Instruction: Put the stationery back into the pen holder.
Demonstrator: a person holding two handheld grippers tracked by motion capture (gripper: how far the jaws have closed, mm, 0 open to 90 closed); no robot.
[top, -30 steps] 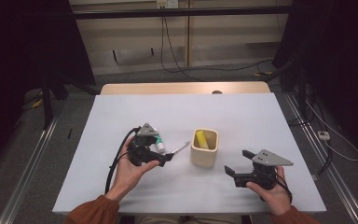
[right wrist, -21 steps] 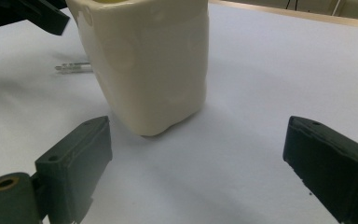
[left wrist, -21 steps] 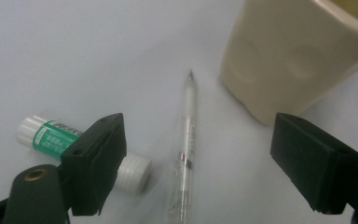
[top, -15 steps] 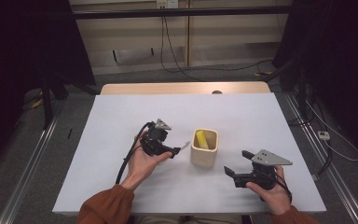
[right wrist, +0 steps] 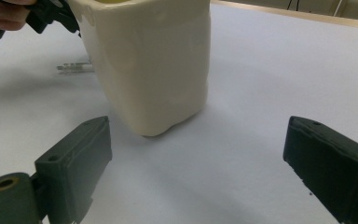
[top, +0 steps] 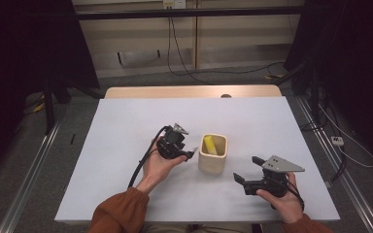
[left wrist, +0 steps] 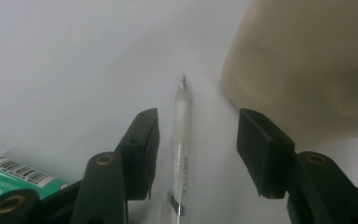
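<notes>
A clear pen (left wrist: pixel 181 126) lies on the white table just left of a cream cup (top: pixel 212 160). My left gripper (left wrist: pixel 198 123) is open, with one jaw on each side of the pen's barrel and neither touching it. From above, the left gripper (top: pixel 190 152) sits low against the cup's left side. A yellow object (top: pixel 209 144) stands inside the cup. My right gripper (top: pixel 244 168) is open and rests to the right of the cup, pointing at it. Its own view shows the cup (right wrist: pixel 149 60) beyond the open jaws, with nothing between them.
A green-labelled marker (left wrist: pixel 9 172) lies by the left gripper's left jaw. The white table (top: pixel 126 126) has a wooden strip (top: pixel 189 91) at its far edge. Metal rails and cables run along the floor on both sides.
The left hand has carried its gripper right and down toward the cup, so its jaws now straddle the pen. The right gripper has stayed where it was.
</notes>
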